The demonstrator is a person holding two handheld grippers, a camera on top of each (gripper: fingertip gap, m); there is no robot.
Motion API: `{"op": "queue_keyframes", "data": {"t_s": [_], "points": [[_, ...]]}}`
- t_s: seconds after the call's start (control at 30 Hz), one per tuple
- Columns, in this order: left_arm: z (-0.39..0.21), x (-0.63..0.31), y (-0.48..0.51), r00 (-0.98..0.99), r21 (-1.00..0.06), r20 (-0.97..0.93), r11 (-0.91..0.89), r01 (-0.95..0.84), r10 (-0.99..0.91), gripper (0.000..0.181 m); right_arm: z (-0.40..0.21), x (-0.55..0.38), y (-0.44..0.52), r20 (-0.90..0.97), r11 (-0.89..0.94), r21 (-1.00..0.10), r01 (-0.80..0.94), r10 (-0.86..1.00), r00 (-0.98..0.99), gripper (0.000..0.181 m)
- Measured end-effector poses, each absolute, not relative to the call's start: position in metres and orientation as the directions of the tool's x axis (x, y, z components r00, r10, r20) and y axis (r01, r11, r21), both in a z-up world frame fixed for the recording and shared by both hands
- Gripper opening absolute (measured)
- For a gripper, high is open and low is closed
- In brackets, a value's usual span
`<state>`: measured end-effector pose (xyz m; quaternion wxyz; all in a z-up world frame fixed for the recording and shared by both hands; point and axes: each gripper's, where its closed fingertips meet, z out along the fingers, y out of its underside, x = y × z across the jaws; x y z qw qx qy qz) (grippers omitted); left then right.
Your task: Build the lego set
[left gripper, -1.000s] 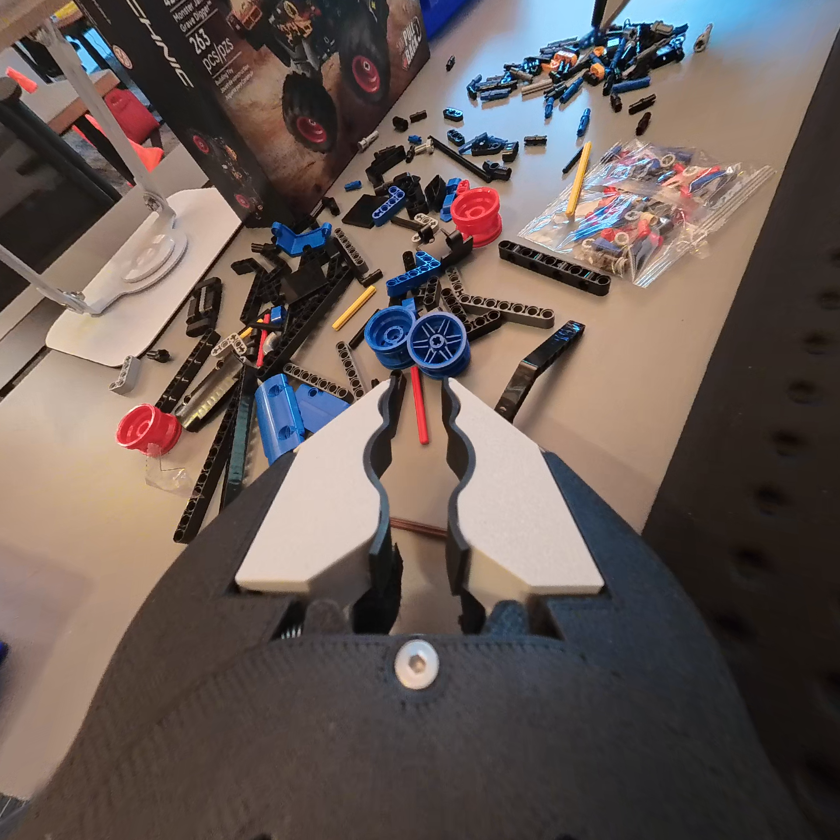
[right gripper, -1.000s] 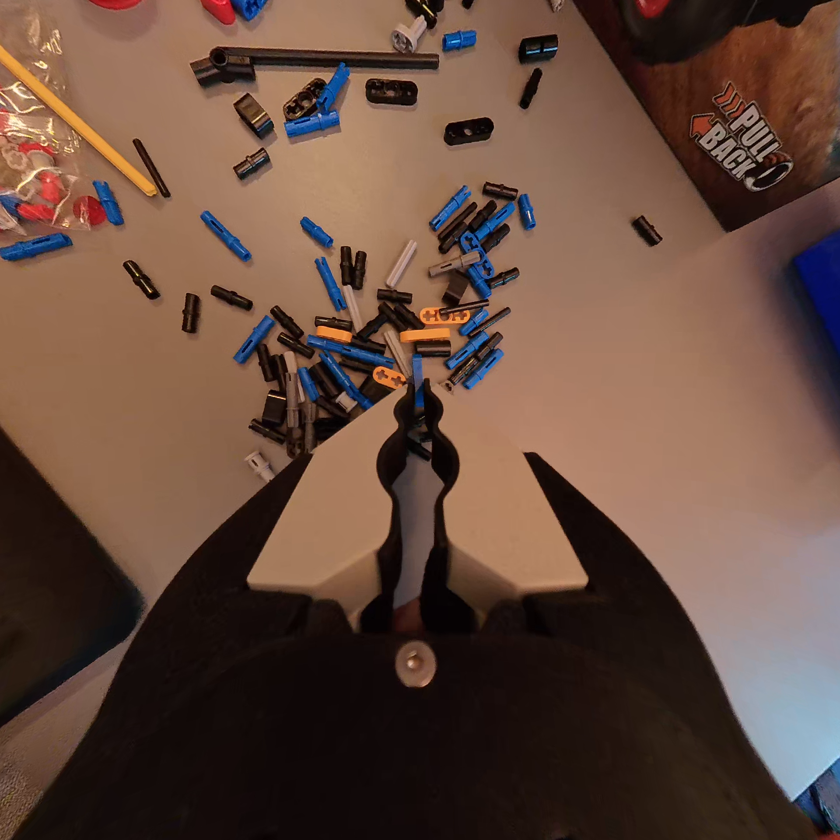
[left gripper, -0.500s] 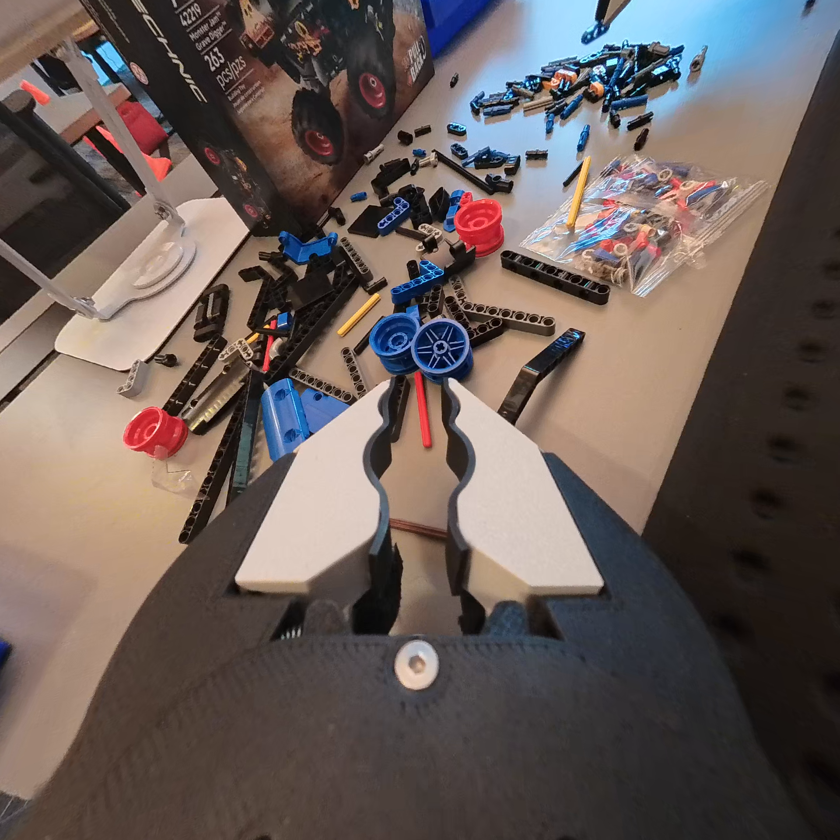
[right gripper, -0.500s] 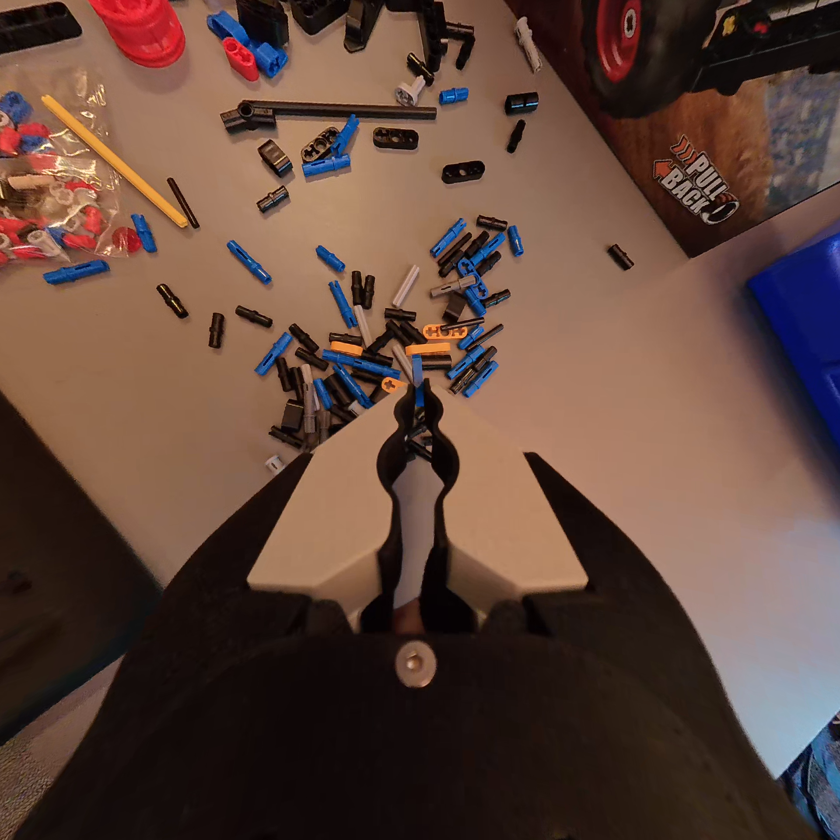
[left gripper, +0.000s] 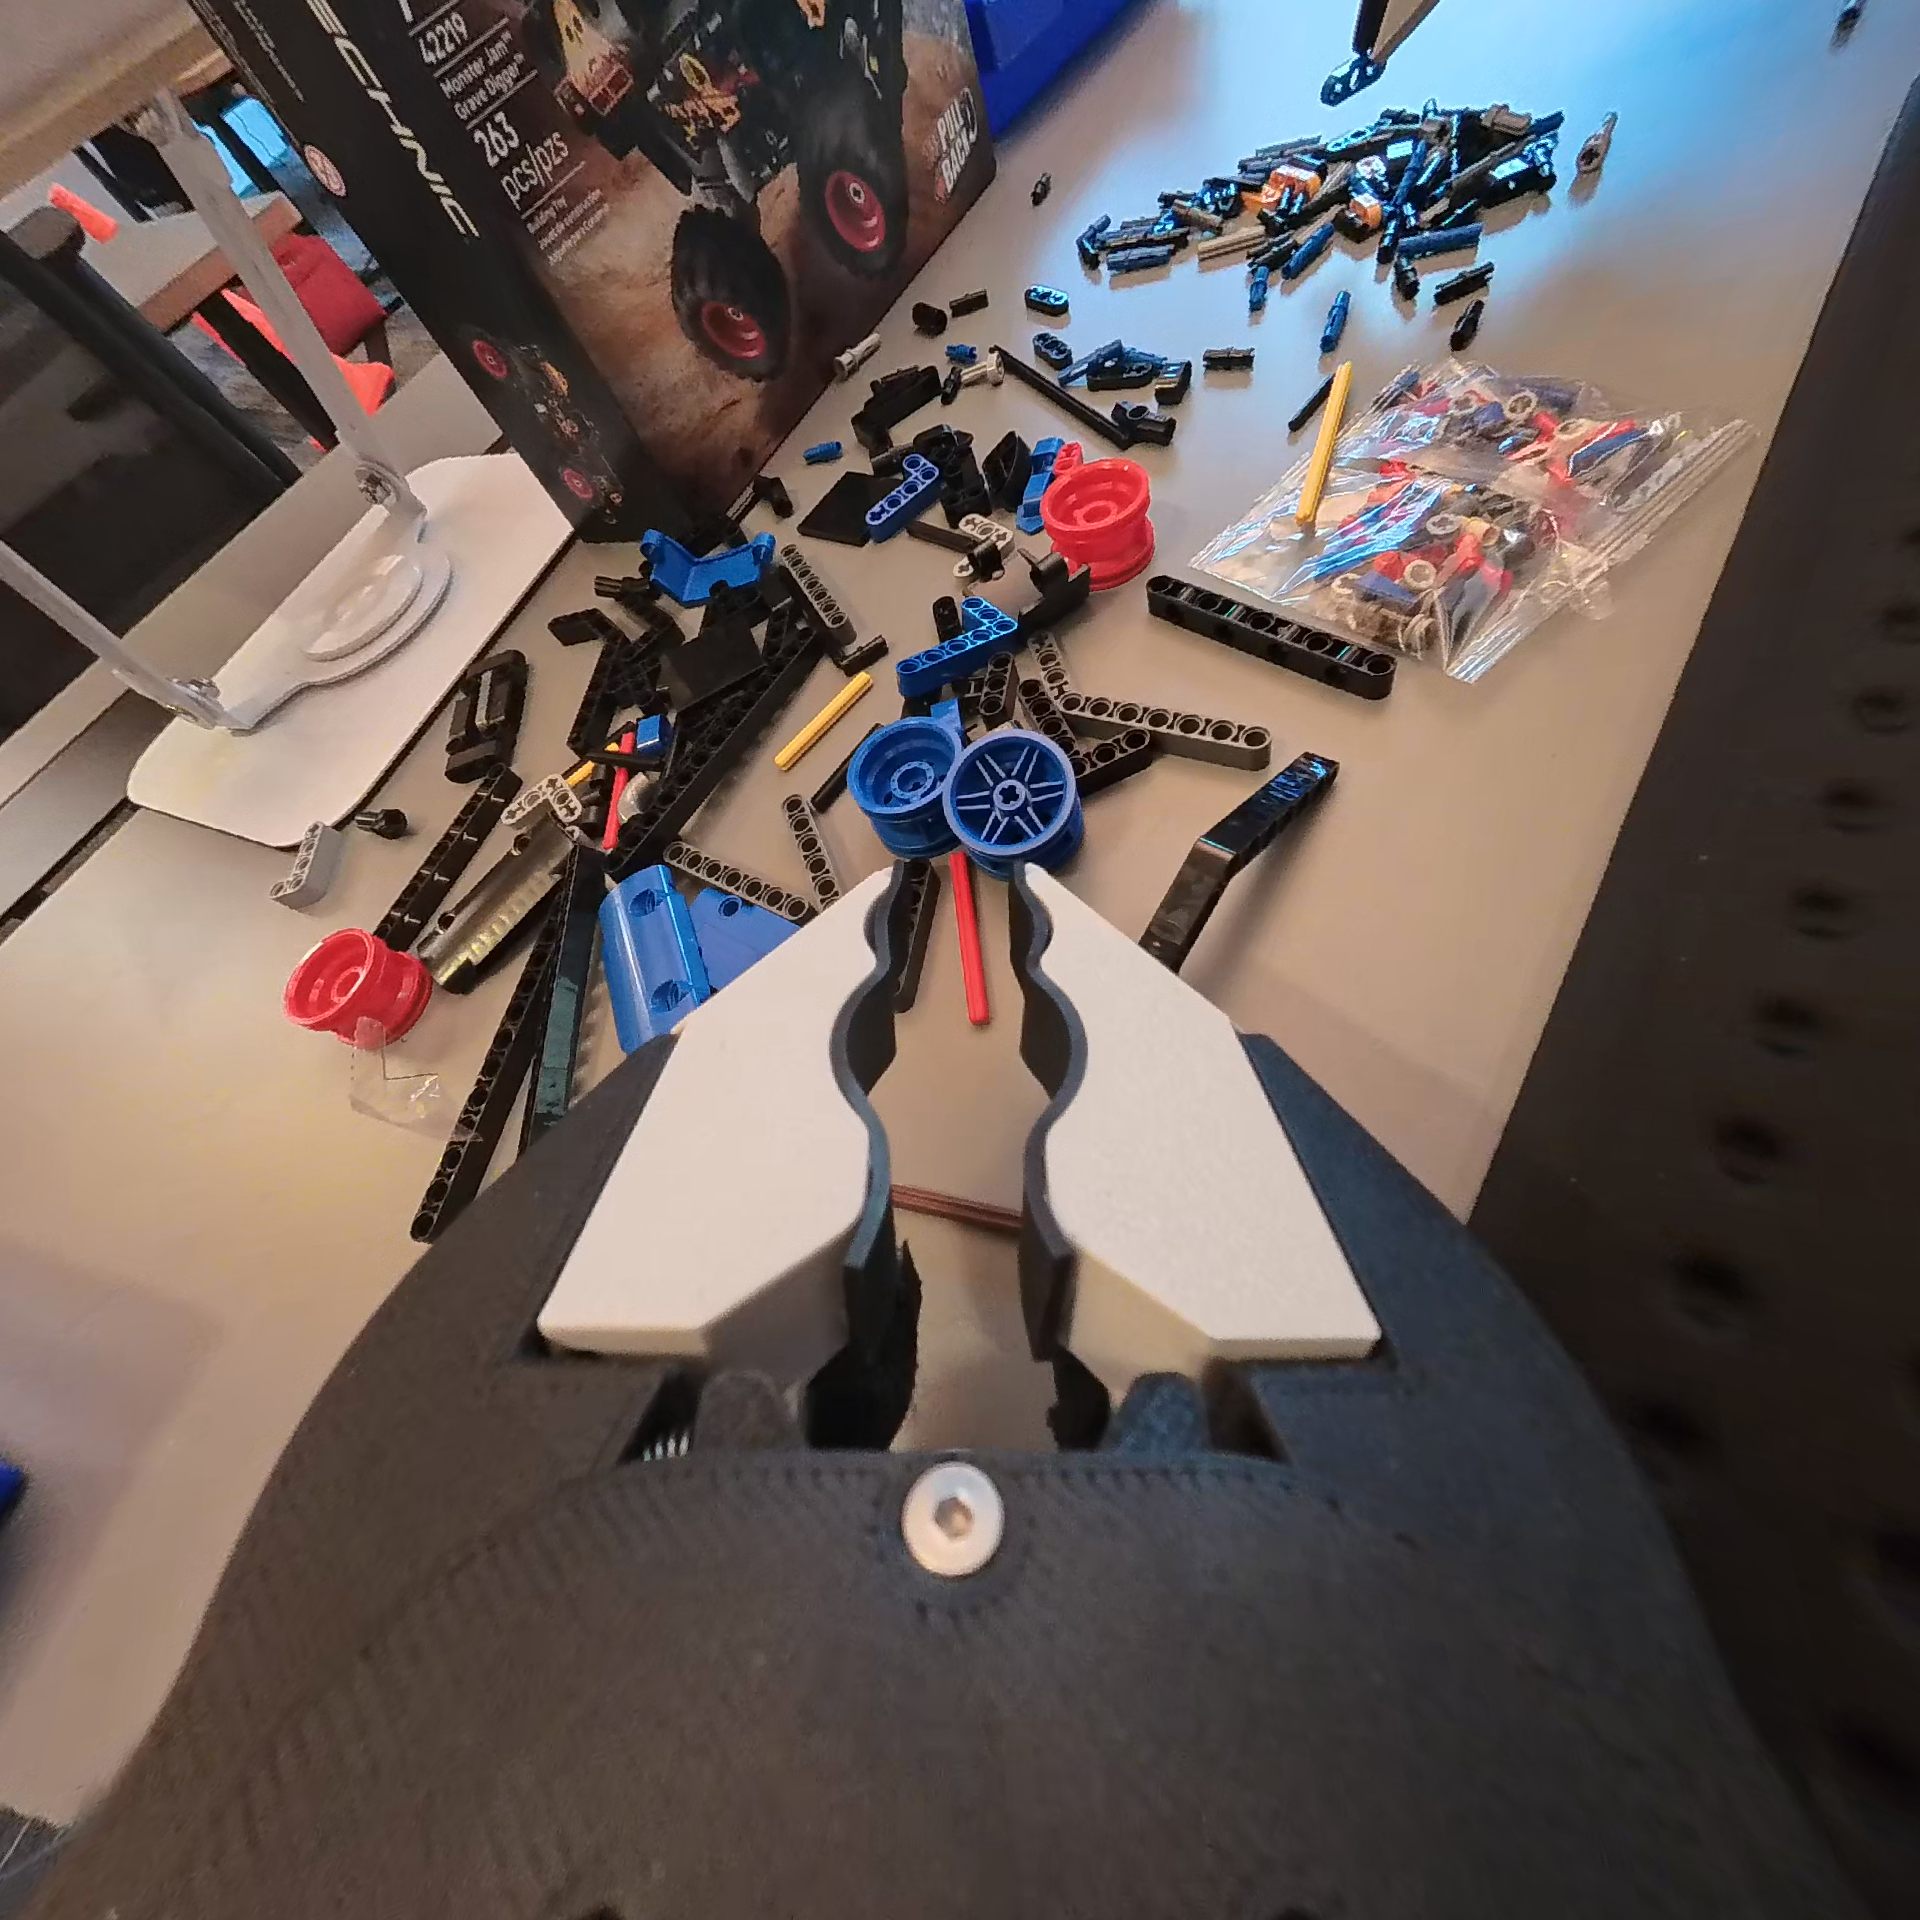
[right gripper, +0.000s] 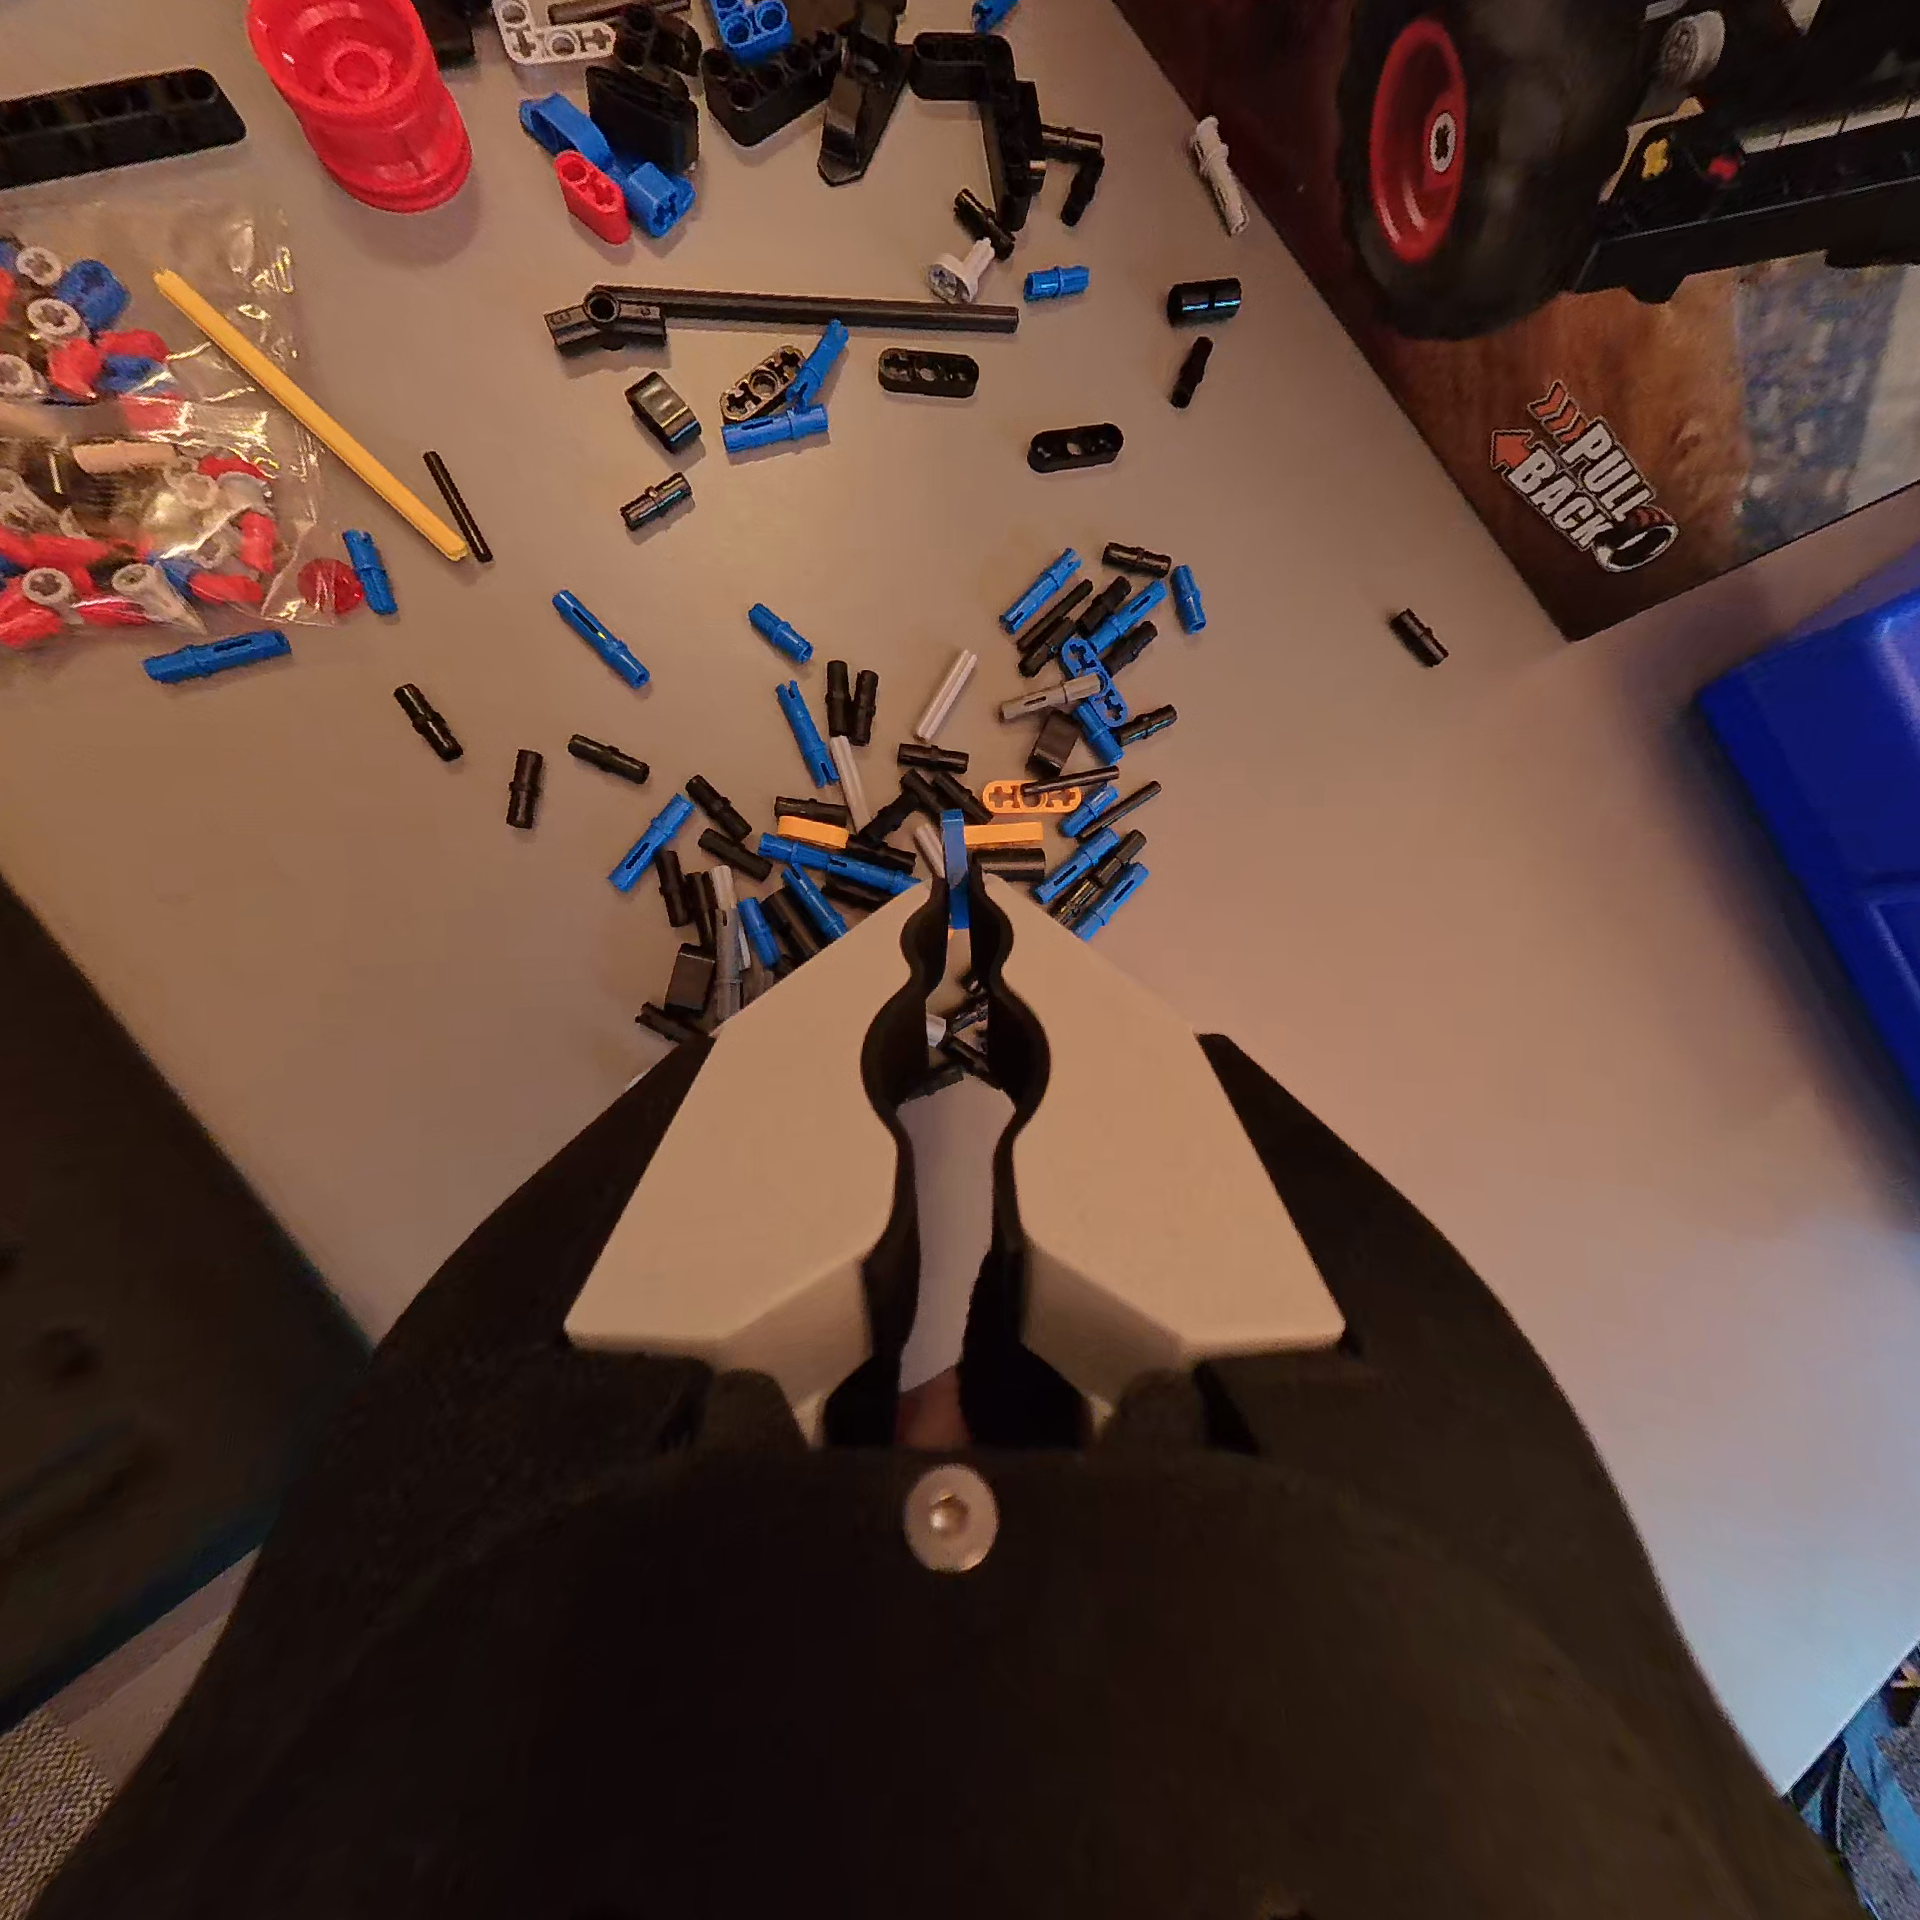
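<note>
In the left wrist view I have the left gripper (left gripper: 951,883) hanging above the loose beams with its jaws partly apart and nothing between them. A red axle (left gripper: 968,940) lies on the table (left gripper: 1403,914) in the gap below the tips, and two blue wheel hubs (left gripper: 966,795) sit just beyond. I judge the build hardly begun: every part I can see lies loose, none joined.

In the right wrist view my right gripper (right gripper: 956,894) is closed down on a blue pin (right gripper: 953,857), which sticks out past the tips, above the pile of pins (right gripper: 894,821) near the set's box (right gripper: 1662,260). The bag of small parts (right gripper: 125,457) lies well off to one side. I judge this a fetch step: next I must carry the pin to its beam and line it up with a hole, keeping the pinch firm so it does not twist
</note>
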<state>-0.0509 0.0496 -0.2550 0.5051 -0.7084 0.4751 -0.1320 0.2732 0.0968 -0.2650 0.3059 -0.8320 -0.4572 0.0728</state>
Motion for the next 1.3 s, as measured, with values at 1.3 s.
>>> {"op": "queue_keyframes", "data": {"t_s": [1.3], "points": [[-0.255,-0.05,0.05,0.518,-0.843,-0.296,-0.036,-0.537,-0.803,0.017,-0.278,0.258,0.085,0.118,-0.398,-0.551,0.733,0.833,0.54,0.009]]}}
